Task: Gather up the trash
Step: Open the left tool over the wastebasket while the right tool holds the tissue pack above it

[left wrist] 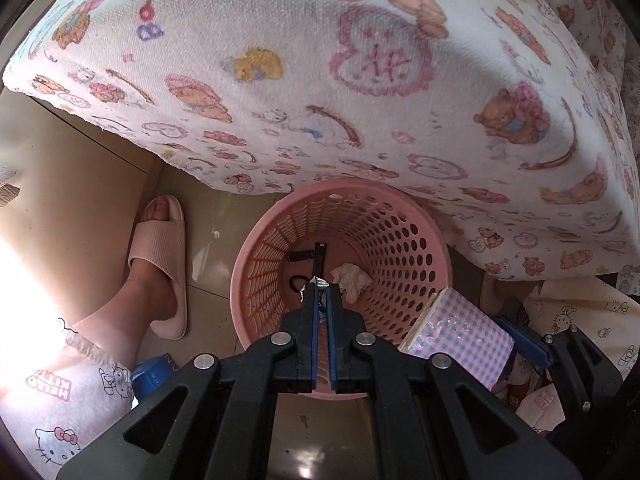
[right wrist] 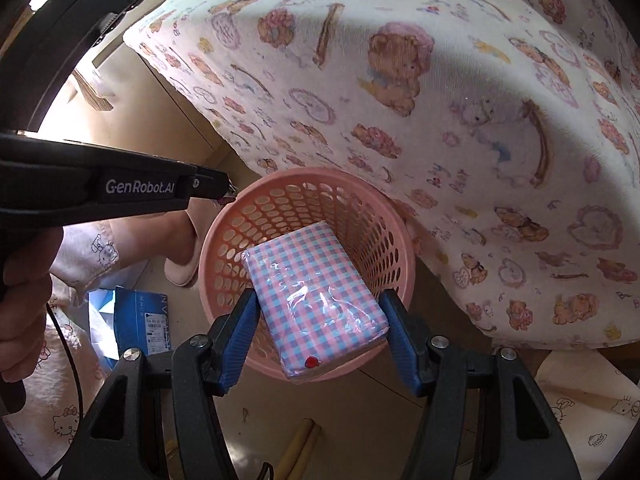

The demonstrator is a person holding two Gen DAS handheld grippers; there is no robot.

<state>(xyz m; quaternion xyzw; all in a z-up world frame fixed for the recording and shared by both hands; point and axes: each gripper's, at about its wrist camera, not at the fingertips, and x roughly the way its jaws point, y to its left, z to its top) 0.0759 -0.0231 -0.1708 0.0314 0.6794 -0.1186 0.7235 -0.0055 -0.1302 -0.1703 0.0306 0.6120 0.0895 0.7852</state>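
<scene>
Left gripper [left wrist: 321, 286] clenched on small foil scrap [left wrist: 317, 280], held over pink basket [left wrist: 256, 240]. Right gripper [right wrist: 318, 322] grasping checked tissue pack [right wrist: 316, 300] above basket mouth. Crumpled paper [left wrist: 352, 276] at basket bottom. Basket near tablecloth [left wrist: 304, 92] edge.

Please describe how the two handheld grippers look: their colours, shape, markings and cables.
Both grippers have matte black angular frames with silver bolts and ribbed blue pads on the fingers. The left gripper carries white "GenRobot.AI" lettering on its side, and a thin black cable hangs below it.
</scene>
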